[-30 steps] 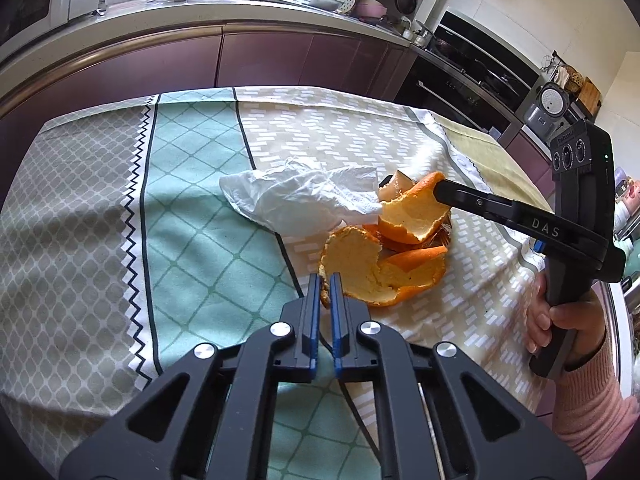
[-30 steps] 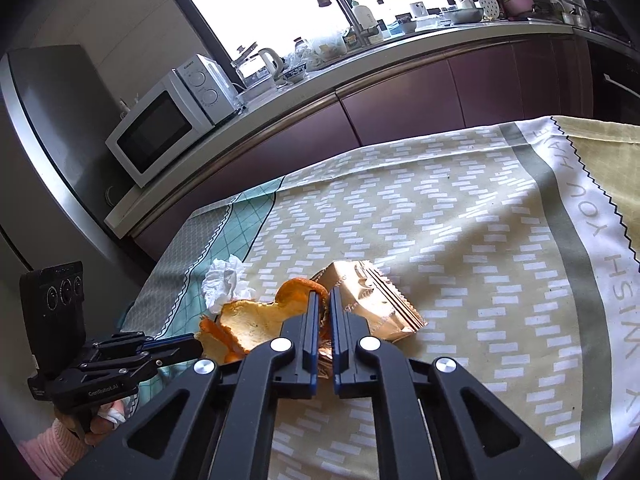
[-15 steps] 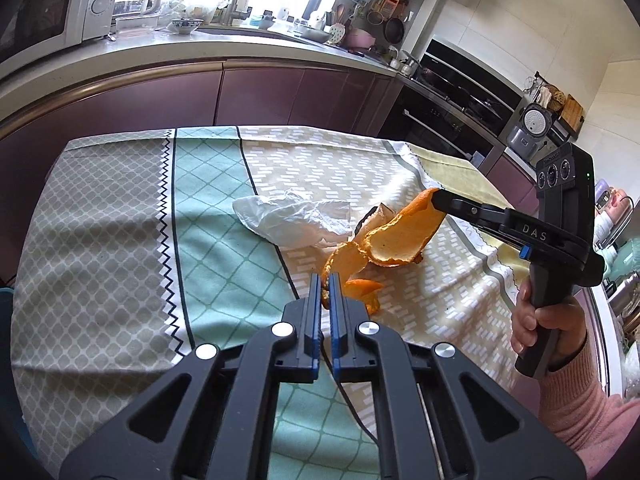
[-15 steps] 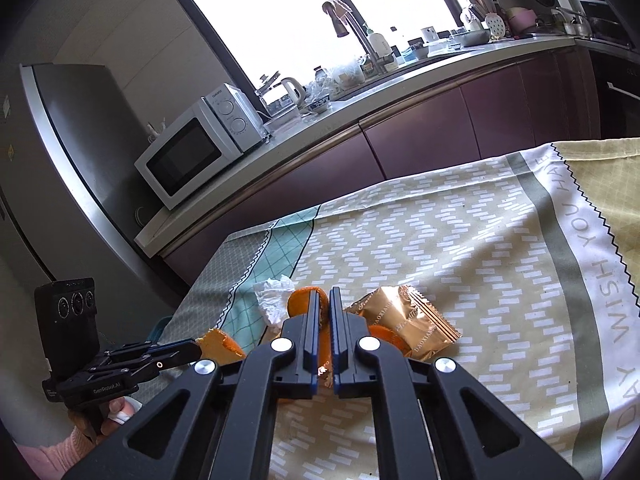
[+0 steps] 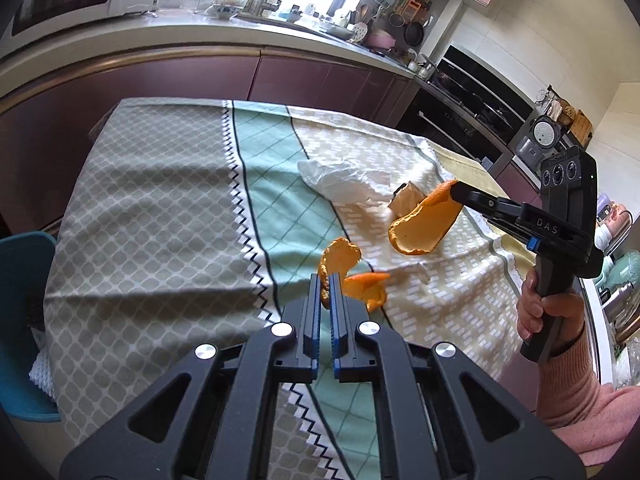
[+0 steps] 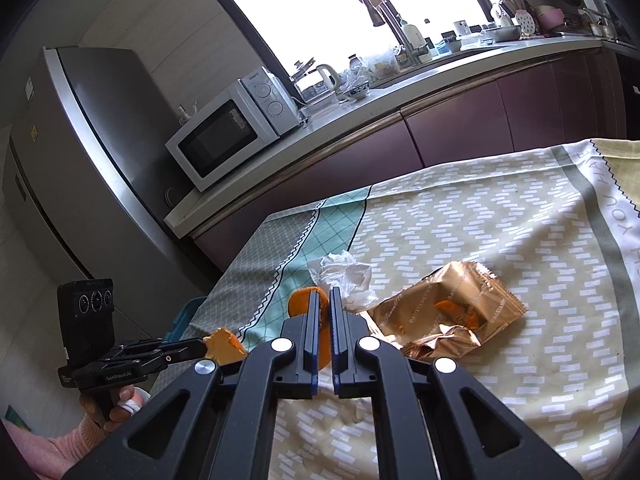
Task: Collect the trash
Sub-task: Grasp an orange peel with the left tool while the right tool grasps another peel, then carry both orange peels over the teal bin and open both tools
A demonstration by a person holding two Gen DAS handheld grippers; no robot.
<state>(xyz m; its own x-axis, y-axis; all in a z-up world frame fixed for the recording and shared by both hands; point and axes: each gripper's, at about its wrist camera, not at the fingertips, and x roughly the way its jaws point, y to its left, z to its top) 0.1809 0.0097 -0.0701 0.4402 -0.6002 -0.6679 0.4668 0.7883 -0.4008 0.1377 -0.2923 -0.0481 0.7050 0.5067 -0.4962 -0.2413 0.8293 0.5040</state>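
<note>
My left gripper [image 5: 325, 280] is shut on a curled piece of orange peel [image 5: 340, 254] and holds it above the patterned tablecloth [image 5: 160, 220]. In the right wrist view that gripper [image 6: 202, 346] shows at lower left with its peel [image 6: 225, 350]. My right gripper [image 6: 325, 295] is shut on a larger orange peel [image 6: 302, 304]; the left wrist view shows it [image 5: 454, 190] at right with that peel [image 5: 424, 224] hanging in the air. A crumpled white tissue [image 6: 346, 276] and a gold snack wrapper [image 6: 448, 312] lie on the cloth.
A blue bin [image 5: 24, 280] stands on the floor beside the table's left edge. Behind the table runs a kitchen counter with a microwave [image 6: 228, 132] and a sink tap [image 6: 380, 8]. A fridge [image 6: 80, 160] stands at far left. A hand in a pink sleeve [image 5: 568, 372] holds the right gripper.
Both grippers have lifted their orange peels off the pile and drawn back from the table. The left one has shifted toward the table's left side; tissue and wrapper stay put.
</note>
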